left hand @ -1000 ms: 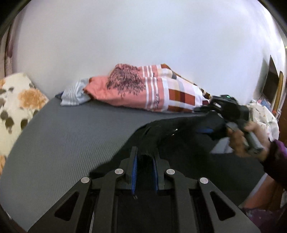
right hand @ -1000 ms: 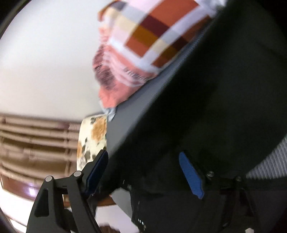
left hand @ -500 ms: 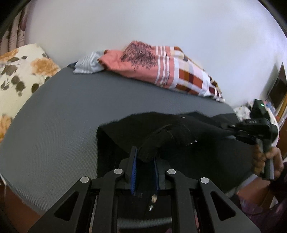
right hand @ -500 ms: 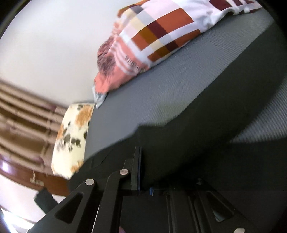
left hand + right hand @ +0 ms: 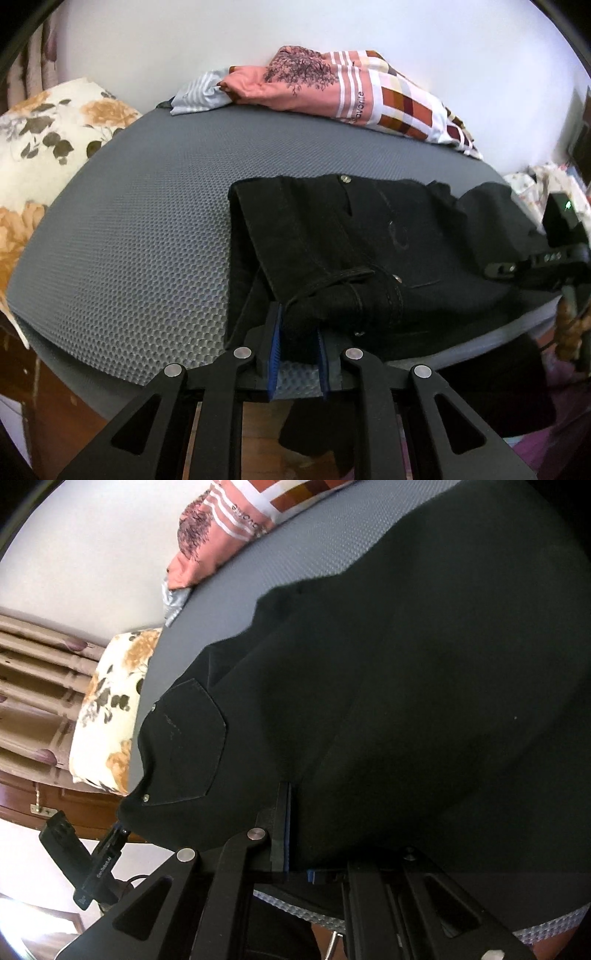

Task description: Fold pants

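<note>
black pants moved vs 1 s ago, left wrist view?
Yes. The black denim pants, then hanging above the grey honeycomb mat, now lie spread on it, nearer its front edge.

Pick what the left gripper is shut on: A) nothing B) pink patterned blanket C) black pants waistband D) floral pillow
C: the left gripper has its blue pads clamped on a bunched waistband edge of the black pants near the front of the grey mat.

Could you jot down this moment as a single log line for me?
task: fold pants | left hand-held gripper: shut on black pants | right hand-held gripper: shut on black pants | pants: lying on grey mattress
</note>
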Action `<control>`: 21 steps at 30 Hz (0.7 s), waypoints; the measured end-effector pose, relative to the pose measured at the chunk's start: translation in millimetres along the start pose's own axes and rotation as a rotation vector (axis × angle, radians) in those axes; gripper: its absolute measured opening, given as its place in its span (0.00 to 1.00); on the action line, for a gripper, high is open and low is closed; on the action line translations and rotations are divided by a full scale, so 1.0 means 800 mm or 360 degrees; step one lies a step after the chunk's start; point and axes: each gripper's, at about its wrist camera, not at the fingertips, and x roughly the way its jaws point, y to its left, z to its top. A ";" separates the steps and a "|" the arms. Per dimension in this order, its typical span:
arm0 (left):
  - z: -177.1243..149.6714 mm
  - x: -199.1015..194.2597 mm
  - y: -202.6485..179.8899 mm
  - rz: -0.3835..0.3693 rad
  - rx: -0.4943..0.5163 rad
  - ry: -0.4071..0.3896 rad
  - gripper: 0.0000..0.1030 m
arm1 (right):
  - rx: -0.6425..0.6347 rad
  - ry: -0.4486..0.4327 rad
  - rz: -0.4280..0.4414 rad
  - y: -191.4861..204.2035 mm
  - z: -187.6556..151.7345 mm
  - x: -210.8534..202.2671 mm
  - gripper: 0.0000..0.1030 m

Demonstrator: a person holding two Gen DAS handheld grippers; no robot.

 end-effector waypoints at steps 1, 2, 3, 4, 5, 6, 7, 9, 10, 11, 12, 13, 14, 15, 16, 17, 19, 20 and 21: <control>-0.001 0.002 0.001 0.0011 0.0010 0.0001 0.17 | -0.0014 -0.0002 -0.0007 0.002 0.000 0.000 0.07; -0.002 0.003 0.002 0.0021 0.0013 0.0003 0.17 | -0.0020 -0.0004 -0.0010 0.003 0.000 0.000 0.07; -0.003 0.004 0.003 0.0032 0.0009 -0.0003 0.18 | -0.0025 -0.0004 -0.0007 0.005 -0.002 0.000 0.07; -0.003 0.005 0.002 0.0044 0.0000 -0.0008 0.18 | -0.0029 -0.0003 -0.0005 0.006 -0.002 0.000 0.07; -0.003 0.005 0.003 0.0051 -0.0007 -0.0011 0.18 | -0.0033 0.0000 -0.0006 0.007 -0.003 0.000 0.07; -0.004 0.005 0.005 0.0069 -0.0014 -0.0009 0.20 | -0.0037 0.0005 -0.0008 0.006 -0.005 0.000 0.07; -0.005 0.005 0.008 0.0098 -0.0016 -0.0003 0.26 | -0.0040 0.0014 -0.0009 0.006 -0.007 0.002 0.07; -0.007 0.000 0.015 0.0182 -0.0022 -0.0022 0.36 | -0.0037 0.0016 -0.0008 0.006 -0.009 0.004 0.07; -0.007 -0.003 0.020 0.0231 -0.0027 -0.0043 0.42 | -0.0044 0.0013 -0.0009 0.007 -0.009 0.004 0.07; -0.006 -0.007 0.025 0.0294 -0.0038 -0.0065 0.46 | -0.0049 0.0012 -0.0010 0.008 -0.009 0.005 0.07; -0.004 -0.012 0.034 0.0371 -0.0061 -0.0082 0.48 | -0.0045 0.0012 -0.0006 0.008 -0.009 0.006 0.07; -0.002 -0.019 0.042 0.0428 -0.0097 -0.0105 0.51 | -0.0041 0.0013 -0.0002 0.006 -0.010 0.007 0.07; -0.001 -0.026 0.050 0.0446 -0.0132 -0.0139 0.52 | -0.0041 0.0012 0.0000 0.008 -0.009 0.009 0.07; 0.003 -0.038 0.059 0.0469 -0.0184 -0.0190 0.52 | -0.0042 0.0013 0.0001 0.010 -0.009 0.008 0.07; 0.006 -0.049 0.066 0.0495 -0.0225 -0.0238 0.52 | -0.0042 0.0013 0.0007 0.009 -0.009 0.009 0.07; 0.010 -0.063 0.069 0.0503 -0.0258 -0.0294 0.52 | -0.0035 0.0012 0.0026 0.007 -0.010 0.009 0.08; 0.023 -0.087 0.061 0.0380 -0.0260 -0.0395 0.52 | -0.0015 0.0015 0.0066 0.002 -0.010 0.009 0.08; 0.029 -0.092 0.049 0.0312 -0.0226 -0.0415 0.52 | -0.0004 0.0013 0.0083 0.000 -0.009 0.008 0.08; 0.036 -0.093 0.032 0.0241 -0.0163 -0.0409 0.53 | 0.0012 0.0011 0.0118 -0.003 -0.010 0.008 0.09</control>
